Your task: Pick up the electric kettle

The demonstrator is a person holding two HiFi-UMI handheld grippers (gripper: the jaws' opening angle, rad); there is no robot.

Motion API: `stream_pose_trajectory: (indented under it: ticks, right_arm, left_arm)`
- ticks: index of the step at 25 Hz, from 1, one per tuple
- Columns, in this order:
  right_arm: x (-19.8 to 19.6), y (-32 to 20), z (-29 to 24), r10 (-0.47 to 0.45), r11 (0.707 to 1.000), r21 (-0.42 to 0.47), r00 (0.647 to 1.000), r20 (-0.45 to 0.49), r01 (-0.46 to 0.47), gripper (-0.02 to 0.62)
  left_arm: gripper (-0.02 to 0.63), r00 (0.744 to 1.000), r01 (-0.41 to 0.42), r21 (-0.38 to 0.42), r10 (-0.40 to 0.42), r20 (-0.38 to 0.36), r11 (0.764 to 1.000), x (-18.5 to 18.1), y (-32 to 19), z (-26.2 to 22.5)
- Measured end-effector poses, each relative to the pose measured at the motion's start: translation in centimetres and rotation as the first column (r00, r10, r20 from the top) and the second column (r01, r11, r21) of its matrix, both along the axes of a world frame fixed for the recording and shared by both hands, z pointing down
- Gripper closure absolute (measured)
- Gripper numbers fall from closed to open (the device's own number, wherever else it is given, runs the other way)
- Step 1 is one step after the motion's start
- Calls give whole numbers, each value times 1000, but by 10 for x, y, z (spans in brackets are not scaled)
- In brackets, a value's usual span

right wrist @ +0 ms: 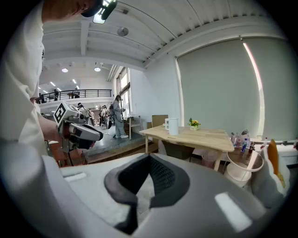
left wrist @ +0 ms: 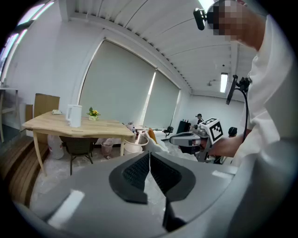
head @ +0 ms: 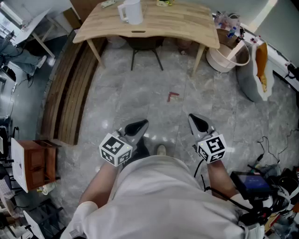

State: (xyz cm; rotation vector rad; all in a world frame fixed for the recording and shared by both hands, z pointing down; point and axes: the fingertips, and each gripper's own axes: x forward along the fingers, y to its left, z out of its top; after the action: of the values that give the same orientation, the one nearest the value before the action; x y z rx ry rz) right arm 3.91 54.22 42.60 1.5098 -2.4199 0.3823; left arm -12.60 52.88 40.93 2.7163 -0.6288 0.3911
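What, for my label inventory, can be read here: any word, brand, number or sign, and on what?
No text can be read anywhere.
Left tongs and right tongs, marker cubes: black-and-white square patterns, no letters.
Electric kettle: plain white, no print seen.
Bottles right of the table: labels too small.
Screen at lower right: blurred.
Red floor mark: a corner shape, no lettering.

Open grey floor [head: 140, 93] reaches the far wooden table [head: 177, 23], where bare wood surrounds the electric kettle [head: 132, 11]. A dark chair [head: 145, 44] sits beneath; wooden steps [head: 70, 88] flank left, a white bucket [head: 219, 60] right.
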Motion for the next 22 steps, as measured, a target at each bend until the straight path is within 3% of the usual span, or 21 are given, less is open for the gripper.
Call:
stream_pose_trajectory:
  ticks: [8, 16, 22]
  right_arm:
    - [-7, -91, 8, -68, 997, 20, 997, -26, 68, 594]
    - [-26, -215, -5, -104, 995, -7, 991, -78, 104, 594]
    - [-35, -301, -12, -80, 997, 15, 995, -54, 81, 594]
  left_arm:
    - [578, 997, 82, 26, -82, 6, 996, -6, -85, 15]
    - [554, 993, 112, 30, -111, -32, 993, -13, -219, 6]
    - [541, 993, 117, 27, -116, -32, 993, -15, -301, 11]
